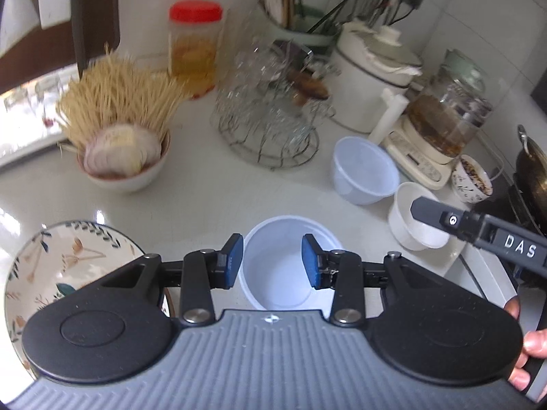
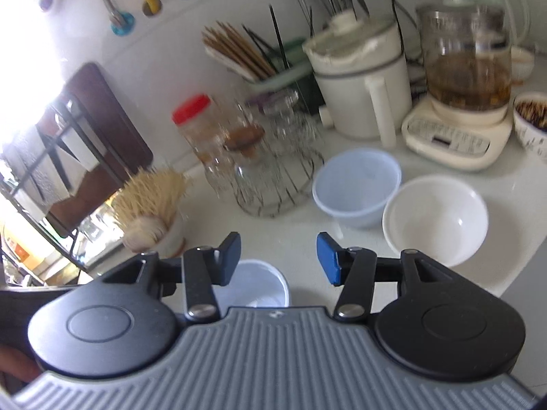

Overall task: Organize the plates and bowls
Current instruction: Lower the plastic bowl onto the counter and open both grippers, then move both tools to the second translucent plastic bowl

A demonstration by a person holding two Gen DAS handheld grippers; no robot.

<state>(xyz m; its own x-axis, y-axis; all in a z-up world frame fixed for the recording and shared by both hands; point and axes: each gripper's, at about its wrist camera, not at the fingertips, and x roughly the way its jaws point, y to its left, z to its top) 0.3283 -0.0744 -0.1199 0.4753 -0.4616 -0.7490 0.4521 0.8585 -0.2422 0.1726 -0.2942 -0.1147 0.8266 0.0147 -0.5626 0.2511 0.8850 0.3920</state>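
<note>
Hovering, fingers of left gripper point(image 1: 272, 261) and right gripper point(image 2: 278, 259) half-parted, holding nothing; translucent cup point(image 1: 278, 273) sitting released at six o'clock; white bowl point(image 2: 435, 220) waiting at three.

Floral plate point(image 1: 44, 273) half behind the left tongs' body; glass rack point(image 1: 270, 116) blurred.

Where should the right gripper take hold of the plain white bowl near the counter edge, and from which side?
Grip the white bowl by its rim, coming down from above with one finger inside and one outside. It stands upright and empty, its thin lip exposed. Take the near edge, since the translucent bowl sits close on its far-left side. The right gripper is open.
</note>
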